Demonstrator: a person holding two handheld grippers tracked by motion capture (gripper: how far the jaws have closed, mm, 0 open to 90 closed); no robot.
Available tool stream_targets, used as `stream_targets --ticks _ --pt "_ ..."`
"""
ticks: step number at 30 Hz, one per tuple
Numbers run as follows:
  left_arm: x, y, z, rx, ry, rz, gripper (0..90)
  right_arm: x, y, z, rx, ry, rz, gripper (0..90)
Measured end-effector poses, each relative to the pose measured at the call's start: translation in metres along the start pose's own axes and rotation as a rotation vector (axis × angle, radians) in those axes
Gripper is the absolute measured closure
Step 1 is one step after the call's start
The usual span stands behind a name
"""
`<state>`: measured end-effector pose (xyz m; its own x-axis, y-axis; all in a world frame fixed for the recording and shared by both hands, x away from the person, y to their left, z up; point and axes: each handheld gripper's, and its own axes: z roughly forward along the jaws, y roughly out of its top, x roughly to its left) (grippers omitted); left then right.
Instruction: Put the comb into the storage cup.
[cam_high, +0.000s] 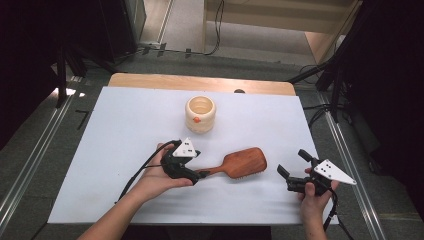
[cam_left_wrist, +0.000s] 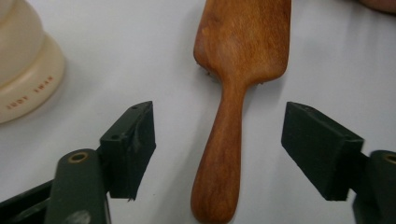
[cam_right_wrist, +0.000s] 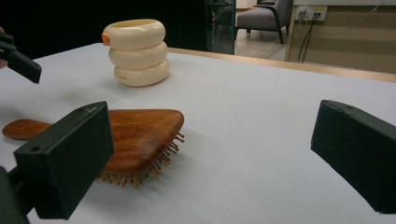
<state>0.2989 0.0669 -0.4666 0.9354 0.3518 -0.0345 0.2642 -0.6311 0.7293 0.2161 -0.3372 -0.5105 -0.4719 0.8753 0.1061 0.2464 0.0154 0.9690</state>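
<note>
Wooden hairbrush (cam_high: 240, 165) lies bristles-down on the white table cover (cam_high: 125, 135), mid-front, handle pointing toward the left gripper (cam_high: 200, 175); a cream ringed cup (cam_high: 200, 114) w/ an orange spot stands upright behind it, well apart. Left gripper's 2 jaws are spread wide, 1 each side of the brush handle (cam_left_wrist: 219, 158), not touching it. Right gripper (cam_high: 292, 167) sits near the brush head, apart from it, jaws also wide apart & holding nothing.
</note>
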Motion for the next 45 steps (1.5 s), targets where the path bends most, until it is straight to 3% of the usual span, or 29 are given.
stream_targets --ticks 9,17,25,29,39,45 --pt "0.002 0.008 0.022 0.065 -0.050 -0.021 38.8 0.000 0.000 0.000 0.001 0.002 -0.001 0.0" --pt "0.000 0.017 0.039 0.136 -0.066 0.031 44.9 0.000 0.000 0.000 0.001 0.003 -0.001 0.0" --pt "-0.001 0.022 0.054 0.180 -0.068 0.056 50.3 -0.001 0.000 0.000 -0.001 0.002 0.000 0.0" --pt "0.000 0.023 0.059 0.198 -0.091 0.054 52.8 -0.001 0.000 0.000 -0.001 0.003 0.000 0.0" --pt "-0.005 0.024 0.067 0.216 -0.066 0.064 62.8 -0.001 0.000 0.000 -0.001 0.003 -0.001 0.0" --pt "-0.010 0.025 0.069 0.223 -0.053 0.114 69.0 0.000 0.000 0.000 0.001 0.002 -0.001 0.0"
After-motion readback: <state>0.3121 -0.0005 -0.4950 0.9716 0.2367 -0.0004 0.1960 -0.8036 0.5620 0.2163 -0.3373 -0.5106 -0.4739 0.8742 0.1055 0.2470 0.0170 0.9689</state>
